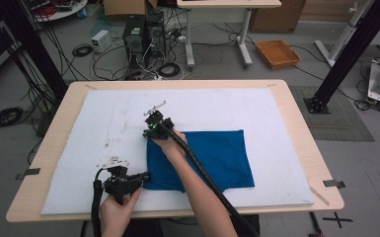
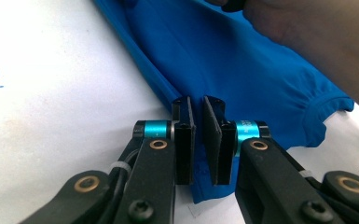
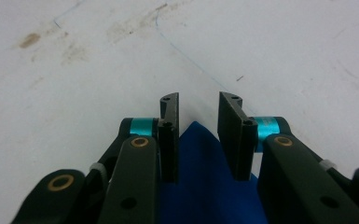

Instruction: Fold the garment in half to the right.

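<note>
Left tool (image 1: 145,176) pinches the blue cloth (image 1: 212,158); right tool (image 1: 150,132) gapes over its corner, white mat (image 1: 103,128) around.

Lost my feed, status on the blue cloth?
Left gripper clamped on blue cloth near corner. Right gripper open over far corner. Nothing in the way.

A robotics lab or workshop: a wooden table (image 1: 296,113) padded with white foam, black aluminium frame posts (image 1: 348,52), desktop computer towers (image 1: 143,34) on the grey floor (amid tangled cables (image 1: 103,61)), cardboard boxes (image 1: 123,7), and an orange tray (image 1: 277,53).
</note>
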`<state>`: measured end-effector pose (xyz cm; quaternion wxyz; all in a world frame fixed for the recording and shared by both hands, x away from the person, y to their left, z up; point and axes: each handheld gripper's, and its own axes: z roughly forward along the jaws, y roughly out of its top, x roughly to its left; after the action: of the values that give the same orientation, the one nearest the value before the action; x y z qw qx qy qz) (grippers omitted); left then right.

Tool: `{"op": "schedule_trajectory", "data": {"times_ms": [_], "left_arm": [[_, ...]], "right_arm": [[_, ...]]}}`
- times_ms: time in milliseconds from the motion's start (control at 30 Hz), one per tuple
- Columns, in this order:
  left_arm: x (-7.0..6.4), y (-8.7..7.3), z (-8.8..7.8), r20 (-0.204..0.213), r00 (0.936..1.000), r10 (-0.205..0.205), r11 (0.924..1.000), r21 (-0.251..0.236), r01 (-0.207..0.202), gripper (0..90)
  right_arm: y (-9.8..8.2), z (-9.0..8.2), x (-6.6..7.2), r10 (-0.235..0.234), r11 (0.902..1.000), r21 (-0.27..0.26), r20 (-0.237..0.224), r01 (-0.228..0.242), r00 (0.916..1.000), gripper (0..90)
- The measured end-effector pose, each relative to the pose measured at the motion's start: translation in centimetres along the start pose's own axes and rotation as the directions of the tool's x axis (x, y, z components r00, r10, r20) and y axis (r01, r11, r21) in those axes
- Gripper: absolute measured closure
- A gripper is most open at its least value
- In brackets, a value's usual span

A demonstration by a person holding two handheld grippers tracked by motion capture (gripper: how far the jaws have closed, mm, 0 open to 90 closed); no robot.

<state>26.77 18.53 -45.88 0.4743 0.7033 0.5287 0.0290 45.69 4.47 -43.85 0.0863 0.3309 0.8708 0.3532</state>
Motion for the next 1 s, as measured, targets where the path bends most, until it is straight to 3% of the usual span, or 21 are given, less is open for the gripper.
{"op": "schedule_trajectory", "data": {"times_ms": [267,467,700,1000], "left_arm": [[0.0,0.0,0.0,-0.003,1.0,0.006,1.0,0.002,-0.006,82.5],[-0.1,0.0,-0.1,-0.003,1.0,0.009,0.9999,-0.009,-0.009,85.4],[-0.5,0.3,-0.6,0.004,0.9997,0.026,0.9993,-0.028,-0.026,86.6],[-3.3,1.9,-1.6,0.022,0.9943,0.104,0.9913,-0.083,-0.102,86.7]], "right_arm": [[0.1,0.3,0.1,-0.022,0.9997,0.015,0.04,0.022,0.9989,83.0],[0.3,-0.3,0.2,-0.029,0.9993,-0.021,0.036,0.029,0.9989,87.1],[0.9,-2.4,-0.7,0.004,0.9968,-0.08,0.0,-0.003,1.0,87.3],[0.8,-6.1,-2.4,0.029,0.9853,-0.167,-0.056,-0.038,0.998,87.3]]}}
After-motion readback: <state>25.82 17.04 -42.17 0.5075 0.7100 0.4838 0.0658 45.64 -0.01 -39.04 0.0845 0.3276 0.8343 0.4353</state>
